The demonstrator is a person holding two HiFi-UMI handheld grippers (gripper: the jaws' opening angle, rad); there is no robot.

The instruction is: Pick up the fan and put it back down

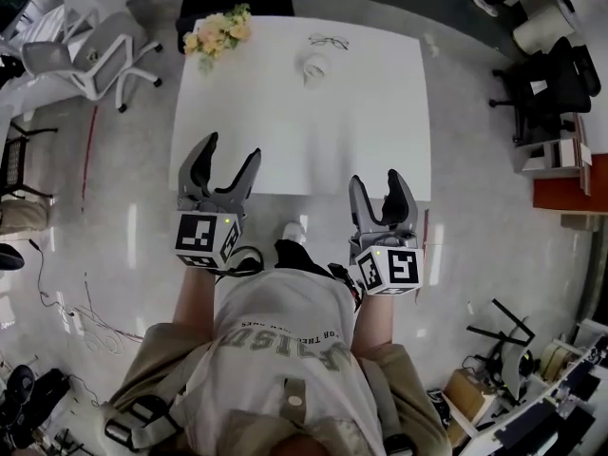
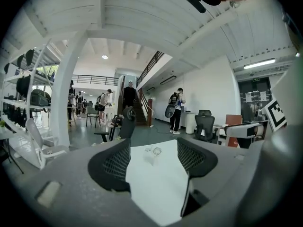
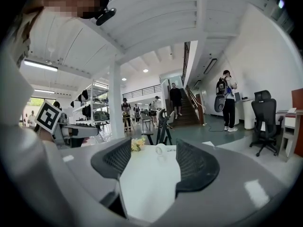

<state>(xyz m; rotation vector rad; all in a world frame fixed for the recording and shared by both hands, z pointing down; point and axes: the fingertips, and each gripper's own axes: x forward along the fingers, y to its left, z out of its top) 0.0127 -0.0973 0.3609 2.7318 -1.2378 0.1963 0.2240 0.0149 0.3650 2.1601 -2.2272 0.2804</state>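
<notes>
Head view looks steeply down on a white table (image 1: pixel 380 112). The fan (image 1: pixel 314 67), small and white, stands on the far part of the table. A bunch of yellow flowers (image 1: pixel 218 32) lies at the far left corner, and a pair of glasses (image 1: pixel 329 41) lies just beyond the fan. The left gripper (image 1: pixel 231 150) and the right gripper (image 1: pixel 375 179) hang over the near edge, well apart from the fan. Each has its 2 jaws spread wide with nothing between them. A grey office chair (image 1: pixel 90 60) stands off the table's left side.

Left gripper view looks nearly level along the tabletop (image 2: pixel 156 188). The left gripper (image 2: pixel 152 162) is released, its meshed pads standing apart with only bare table between them. Far down the gap the fan (image 2: pixel 156 151) stands upright with its round grille facing this way, and the glasses (image 2: pixel 148 149) lie just to its left.

Right gripper view shows the right gripper (image 3: pixel 154 162) released too, jaws wide and empty over the table (image 3: pixel 147 183). The fan (image 3: pixel 160 149) stands upright at the far end, seen in the gap between the jaws. The flowers (image 3: pixel 138 144) are to its left and the glasses (image 3: pixel 171 148) to its right.
</notes>
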